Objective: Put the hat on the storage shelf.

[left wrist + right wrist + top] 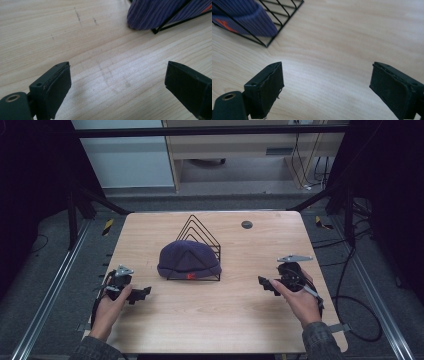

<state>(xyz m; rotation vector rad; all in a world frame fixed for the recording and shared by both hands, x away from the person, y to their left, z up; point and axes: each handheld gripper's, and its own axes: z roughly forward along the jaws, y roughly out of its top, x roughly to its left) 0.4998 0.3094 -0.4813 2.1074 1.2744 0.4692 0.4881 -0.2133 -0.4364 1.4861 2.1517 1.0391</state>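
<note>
Both grippers rest low on the table with nothing between their jaws. From the high view, the left gripper sits at the near left and the right gripper at the near right, each held by a hand, and both point inward. Between them and a little farther away sits a dark purple knitted hat, pulled over the front of a black wire rack made of triangle frames. The hat's long axis runs left to right, so each gripper faces one end of it. They seem about equally near; I would judge that either hand could reach first.

From the left gripper view, the left gripper is wide open, with only bare wood between the pads. The hat is ahead and to the upper right, well apart.

From the right gripper view, the right gripper is also wide open and empty. The hat and the rack lie ahead at upper left.

The table is pale wood with light scratches and a small dark round plug near the far edge. Around it are dark frame bars, cables on a grey floor, and a cabinet behind.
</note>
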